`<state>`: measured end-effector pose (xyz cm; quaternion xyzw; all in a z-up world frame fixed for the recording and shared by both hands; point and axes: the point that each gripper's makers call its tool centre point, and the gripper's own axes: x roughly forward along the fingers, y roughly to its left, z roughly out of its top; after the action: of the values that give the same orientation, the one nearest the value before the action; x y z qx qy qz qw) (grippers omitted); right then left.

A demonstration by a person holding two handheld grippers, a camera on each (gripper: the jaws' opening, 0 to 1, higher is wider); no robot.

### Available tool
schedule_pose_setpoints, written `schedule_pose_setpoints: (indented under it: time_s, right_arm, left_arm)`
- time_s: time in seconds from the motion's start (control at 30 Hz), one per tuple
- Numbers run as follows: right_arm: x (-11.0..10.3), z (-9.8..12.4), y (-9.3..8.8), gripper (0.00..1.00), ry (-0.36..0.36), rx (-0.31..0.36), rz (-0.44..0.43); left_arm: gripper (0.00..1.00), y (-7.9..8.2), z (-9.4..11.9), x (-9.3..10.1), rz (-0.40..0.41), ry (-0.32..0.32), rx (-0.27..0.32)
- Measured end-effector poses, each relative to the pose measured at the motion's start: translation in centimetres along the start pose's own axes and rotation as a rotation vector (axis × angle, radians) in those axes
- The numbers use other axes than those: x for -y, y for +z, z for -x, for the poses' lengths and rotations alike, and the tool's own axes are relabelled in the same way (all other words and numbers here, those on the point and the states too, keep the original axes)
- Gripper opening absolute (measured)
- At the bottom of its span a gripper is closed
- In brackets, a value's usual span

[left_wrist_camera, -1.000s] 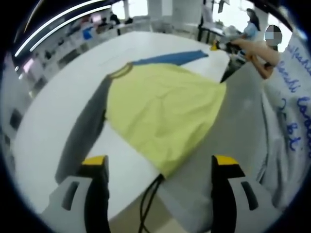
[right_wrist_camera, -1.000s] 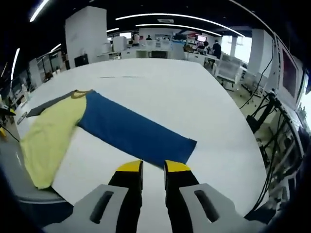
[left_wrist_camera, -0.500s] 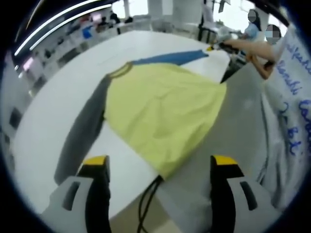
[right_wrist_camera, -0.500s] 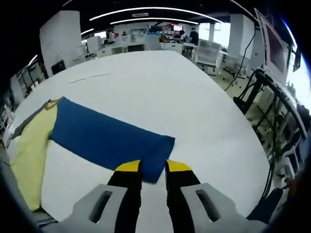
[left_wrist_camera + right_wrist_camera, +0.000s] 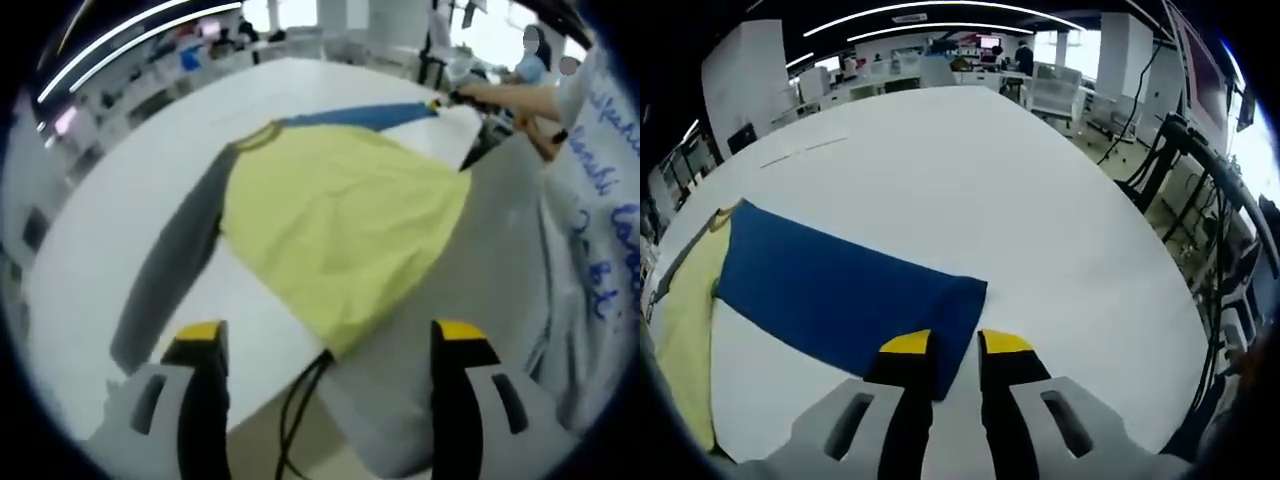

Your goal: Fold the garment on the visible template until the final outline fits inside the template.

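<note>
Wide white table (image 5: 970,180) in a bright open workshop, desks and screens far behind. Left gripper (image 5: 325,345) spread wide, holding nothing, near the yellow shirt (image 5: 340,225) with its grey sleeve (image 5: 170,270). Right gripper (image 5: 943,345) nearly closed at the blue sleeve (image 5: 830,295) cuff; grip unclear.
</note>
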<state>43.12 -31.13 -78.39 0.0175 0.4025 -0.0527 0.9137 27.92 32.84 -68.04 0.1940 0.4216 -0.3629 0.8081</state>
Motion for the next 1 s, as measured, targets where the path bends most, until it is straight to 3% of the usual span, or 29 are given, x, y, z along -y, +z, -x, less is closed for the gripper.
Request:
schedule_pose_setpoints:
  time_s: [0.3,0.63,1.0]
  right_arm:
    - [0.0,-0.1,0.0,0.17,0.014,0.006,-0.006]
    - [-1.1,-0.1,0.1,0.05,0.034,0.033,-0.027]
    - [-0.8,-0.1,0.7,0.02,-0.008,0.055,-0.036]
  left_arm:
    - [0.79,0.4,0.0,0.1,-0.002,0.006,0.006]
    - [0.8,0.0,0.2,0.0,0.01,0.01,0.006]
    - [0.81,-0.6,0.6,-0.2,0.016,0.021,0.011]
